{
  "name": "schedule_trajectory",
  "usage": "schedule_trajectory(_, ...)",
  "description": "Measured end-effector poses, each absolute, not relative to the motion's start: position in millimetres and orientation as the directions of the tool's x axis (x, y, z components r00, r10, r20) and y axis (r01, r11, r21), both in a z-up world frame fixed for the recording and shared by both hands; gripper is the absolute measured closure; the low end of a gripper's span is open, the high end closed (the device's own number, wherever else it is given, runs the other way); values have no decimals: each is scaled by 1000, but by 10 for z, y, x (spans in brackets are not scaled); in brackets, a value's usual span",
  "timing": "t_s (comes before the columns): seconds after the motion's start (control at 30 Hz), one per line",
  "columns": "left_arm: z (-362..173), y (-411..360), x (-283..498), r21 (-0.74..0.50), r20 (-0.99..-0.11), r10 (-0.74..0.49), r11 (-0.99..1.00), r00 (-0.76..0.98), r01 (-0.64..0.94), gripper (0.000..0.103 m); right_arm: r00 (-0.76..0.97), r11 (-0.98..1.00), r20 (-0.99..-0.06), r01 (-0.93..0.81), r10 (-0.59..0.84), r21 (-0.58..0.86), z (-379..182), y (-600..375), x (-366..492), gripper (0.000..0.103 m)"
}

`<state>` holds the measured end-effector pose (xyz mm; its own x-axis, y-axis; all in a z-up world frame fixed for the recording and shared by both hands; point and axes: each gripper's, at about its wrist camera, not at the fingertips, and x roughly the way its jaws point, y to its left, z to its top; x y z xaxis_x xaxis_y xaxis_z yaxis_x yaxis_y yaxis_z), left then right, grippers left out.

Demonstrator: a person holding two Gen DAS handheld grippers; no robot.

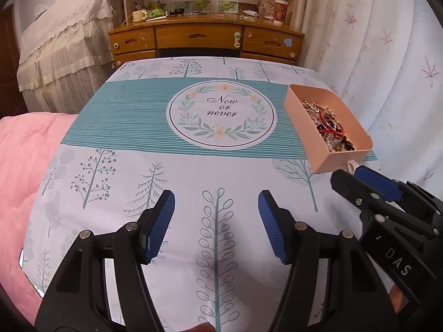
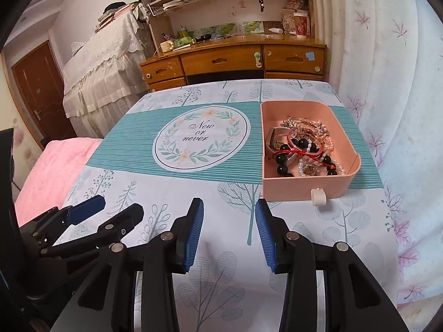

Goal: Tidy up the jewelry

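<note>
A pink drawer-like tray with a white pull tab sits on the right of the patterned tablecloth. It holds a tangled pile of jewelry: black bead bracelets, red cord, pearls, gold chains. The tray also shows in the left wrist view, with its jewelry. My right gripper is open and empty, just short of the tray's near left corner. My left gripper is open and empty over the cloth, left of the tray. Each gripper shows in the other's view.
A wooden desk with drawers and cluttered shelves stands beyond the table. A lace-covered piece of furniture is at the back left. A pink quilt lies at the left. A white curtain hangs along the right.
</note>
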<state>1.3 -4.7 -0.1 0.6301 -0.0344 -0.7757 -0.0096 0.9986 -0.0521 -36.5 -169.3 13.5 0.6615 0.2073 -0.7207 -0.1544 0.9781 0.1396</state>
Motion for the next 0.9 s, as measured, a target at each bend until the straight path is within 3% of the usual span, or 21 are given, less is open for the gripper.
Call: schedule_trajectory(0.9,-39,-77,17,-57,-790,-33,998,613,-20,43,658,973,-718,-176,227,147,94,-1686,-357,63)
